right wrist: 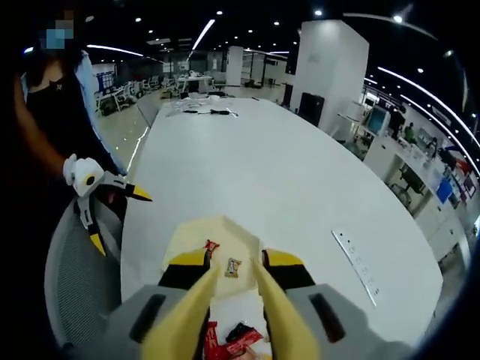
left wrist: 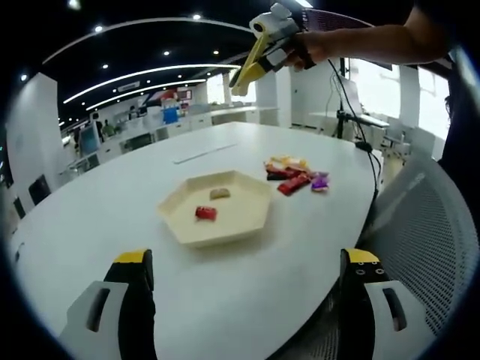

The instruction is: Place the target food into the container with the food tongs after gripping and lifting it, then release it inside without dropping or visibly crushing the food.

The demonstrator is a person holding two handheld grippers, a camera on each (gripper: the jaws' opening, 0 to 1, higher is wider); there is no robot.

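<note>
A cream hexagonal tray (left wrist: 238, 222) lies on the white table with a red sweet (left wrist: 205, 213) and a tan sweet (left wrist: 220, 193) in it. A pile of wrapped snacks (left wrist: 295, 177) lies just beyond the tray. My left gripper (left wrist: 247, 256) stands wide open and empty, short of the tray. High above the table a hand holds my right gripper (left wrist: 264, 46). In the right gripper view, that right gripper (right wrist: 236, 259) clasps yellow food tongs (right wrist: 187, 315), whose tips stand apart with nothing between them. Below them are the tray (right wrist: 187, 234), the snack pile (right wrist: 234, 337) and the open left gripper (right wrist: 105, 206).
A grey mesh chair (left wrist: 424, 225) stands at the table's edge beside a person in black (right wrist: 52, 97). A cable (left wrist: 369, 154) hangs over that edge. A flat socket strip (right wrist: 360, 264) is set into the tabletop. Desks and pillars stand far behind.
</note>
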